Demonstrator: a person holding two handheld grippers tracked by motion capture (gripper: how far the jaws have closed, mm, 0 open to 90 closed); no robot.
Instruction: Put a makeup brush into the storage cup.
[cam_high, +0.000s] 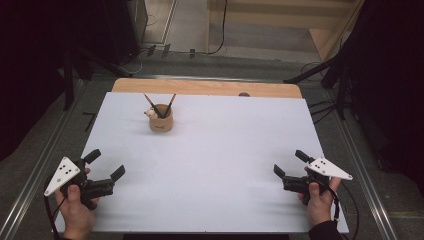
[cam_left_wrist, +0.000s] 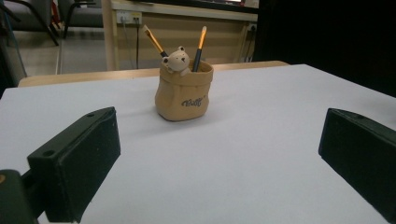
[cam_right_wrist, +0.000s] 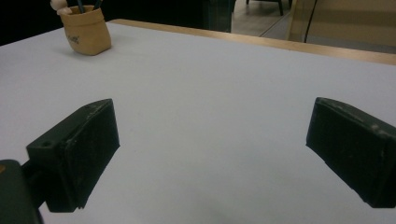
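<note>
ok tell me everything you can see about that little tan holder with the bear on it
The holder is a small tan pot shaped like a soft sack, with a crinkled open rim and dark script lettering on its front; it looks ceramic or resin. A pale bear figure peeks over the rim. Two brushes with dark handles and orange upper parts stand in it, leaning apart. It sits upright on the white table, toward the far left, its base on the surface. Both grippers are well away from it.

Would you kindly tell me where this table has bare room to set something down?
The white table top is bare between the left gripper and right gripper, and right of the pen holder to the far edge. Only the holder's far-left spot is occupied.
</note>
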